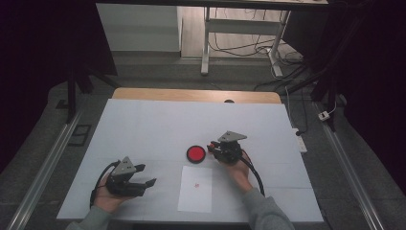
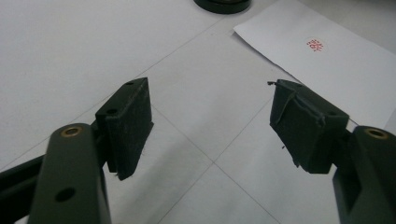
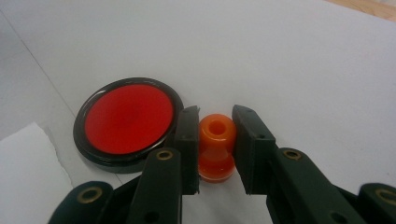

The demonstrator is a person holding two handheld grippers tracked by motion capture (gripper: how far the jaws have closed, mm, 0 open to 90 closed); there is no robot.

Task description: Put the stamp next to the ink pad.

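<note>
Right gripper (image 3: 215, 149): pinches an orange stamp (image 3: 215, 147), upright between its pads.
Stamp place: just beside the red ink pad (image 3: 128, 119), at its 3 o'clock, on the white table (image 1: 143, 129).
Left gripper (image 2: 210, 126): jaws spread, nothing between them.
Paper sheet (image 1: 195, 189): at 6 o'clock of the ink pad, carries a small red mark (image 2: 316, 45), maybe a stamp print.

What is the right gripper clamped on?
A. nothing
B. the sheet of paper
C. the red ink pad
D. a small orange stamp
D: the right gripper has its jaws shut on the orange stamp, beside the red ink pad; the paper lies apart.
</note>
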